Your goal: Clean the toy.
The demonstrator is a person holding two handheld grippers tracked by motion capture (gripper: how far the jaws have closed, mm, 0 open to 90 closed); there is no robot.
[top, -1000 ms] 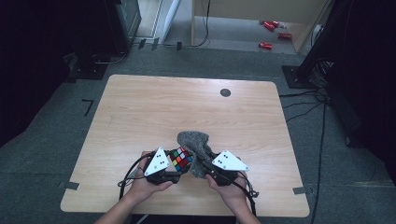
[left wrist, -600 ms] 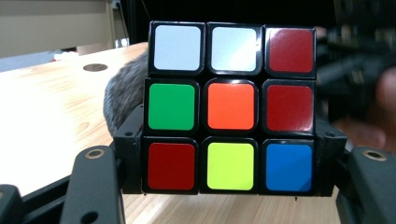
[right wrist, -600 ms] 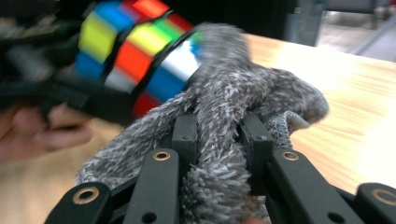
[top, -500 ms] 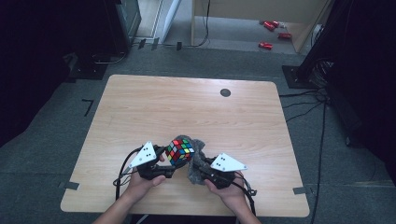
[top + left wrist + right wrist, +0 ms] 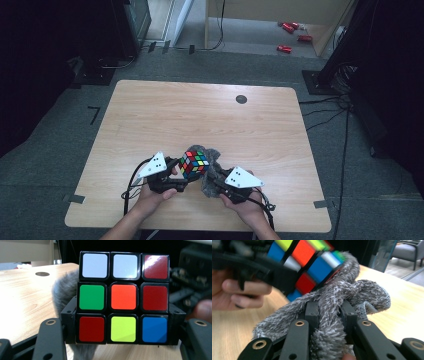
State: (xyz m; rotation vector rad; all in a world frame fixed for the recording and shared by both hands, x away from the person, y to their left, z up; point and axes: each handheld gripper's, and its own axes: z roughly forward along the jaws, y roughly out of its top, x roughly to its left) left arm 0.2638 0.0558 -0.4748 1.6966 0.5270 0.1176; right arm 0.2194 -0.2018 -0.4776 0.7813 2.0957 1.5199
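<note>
The puzzle cube [image 5: 194,164] sits above the near part of the table [image 5: 150,115], clamped between the jaws of the left gripper [image 5: 175,176], which grip it at its 2 lower sides. In the left gripper view the cube [image 5: 123,297] faces the camera with 9 squares: 2 white and 1 dark red on top, green, orange and dark red in the middle, red, yellow and blue at the bottom. Just right of the cube in the high view, the right gripper [image 5: 214,181] is clenched on a grey cloth [image 5: 212,167]. In the right gripper view the cloth [image 5: 342,302] bunches thick between the black jaws and bulges up against the underside of the tilted cube [image 5: 307,262], touching it. The cloth wraps behind the cube, so part of it hides there; a patch of it [image 5: 63,293] shows at the cube's left edge in the left gripper view.

Far from the cube, a small dark round disc [image 5: 241,99] lies near the table's far edge, well apart from both hands. Beyond the table, on the floor past the cube, 3 red things [image 5: 292,35] lie too small to identify.
</note>
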